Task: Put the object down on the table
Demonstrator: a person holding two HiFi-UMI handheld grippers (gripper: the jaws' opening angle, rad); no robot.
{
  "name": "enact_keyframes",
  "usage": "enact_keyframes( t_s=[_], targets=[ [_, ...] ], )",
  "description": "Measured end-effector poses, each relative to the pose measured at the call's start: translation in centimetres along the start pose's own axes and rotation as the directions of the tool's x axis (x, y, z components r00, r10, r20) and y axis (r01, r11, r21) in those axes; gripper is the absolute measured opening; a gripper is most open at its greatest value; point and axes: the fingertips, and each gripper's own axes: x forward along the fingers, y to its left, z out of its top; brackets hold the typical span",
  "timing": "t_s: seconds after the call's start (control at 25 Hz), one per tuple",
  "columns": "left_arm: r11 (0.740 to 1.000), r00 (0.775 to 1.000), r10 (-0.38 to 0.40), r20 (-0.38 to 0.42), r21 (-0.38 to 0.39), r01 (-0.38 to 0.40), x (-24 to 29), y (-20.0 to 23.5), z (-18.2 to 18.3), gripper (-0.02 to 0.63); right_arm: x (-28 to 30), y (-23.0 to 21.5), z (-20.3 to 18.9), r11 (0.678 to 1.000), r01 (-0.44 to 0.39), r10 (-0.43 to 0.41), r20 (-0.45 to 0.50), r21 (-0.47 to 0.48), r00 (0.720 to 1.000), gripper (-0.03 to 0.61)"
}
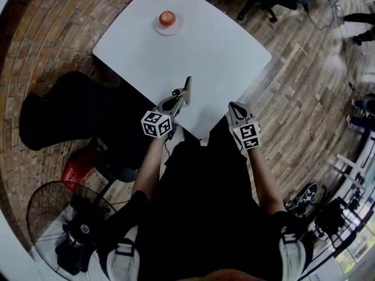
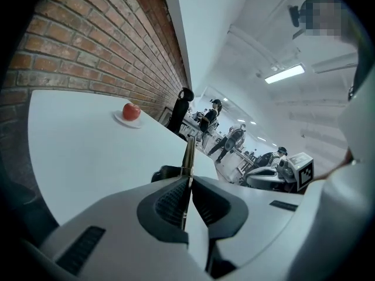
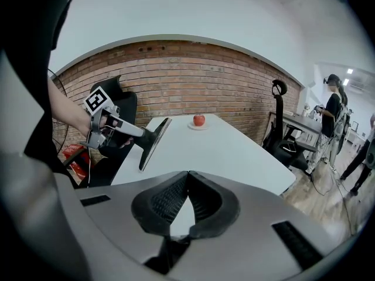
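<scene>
Your left hand-held gripper (image 1: 179, 98) was clenched on a thin dark slab (image 1: 187, 88), its ribbed pads pressed against both flat faces. The slab stood on edge and tilted, projecting beyond the jaw tips over the near edge of the white desk (image 1: 217, 51). Whether its lower end touched the desk surface could not be determined from any view. Your right hand-held gripper (image 3: 187, 180) was closed with its jaws together and nothing between them, held over the near corner of the desk, well apart from the slab. At the far side of the desk a red apple (image 1: 167, 19) sat on a small white plate (image 1: 167, 29), well apart from both grippers. A black office chair (image 1: 58, 116) stood beside the desk on your left, next to the brick wall (image 3: 193, 81), and a red crate (image 1: 79, 168) lay on the floor near it.
</scene>
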Motion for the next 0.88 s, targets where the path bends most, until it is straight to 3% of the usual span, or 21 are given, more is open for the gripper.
enact_keyframes(
  t_s=[0.88],
  targets=[
    [0.995, 0.997, 0.075, -0.027, -0.061, -0.077, 3.2, 2.8, -1.1, 0.034, -0.1, -1.6, -1.6, 0.999, -0.004, 0.005, -0.019, 0.037, 1.000, -0.002]
  ],
)
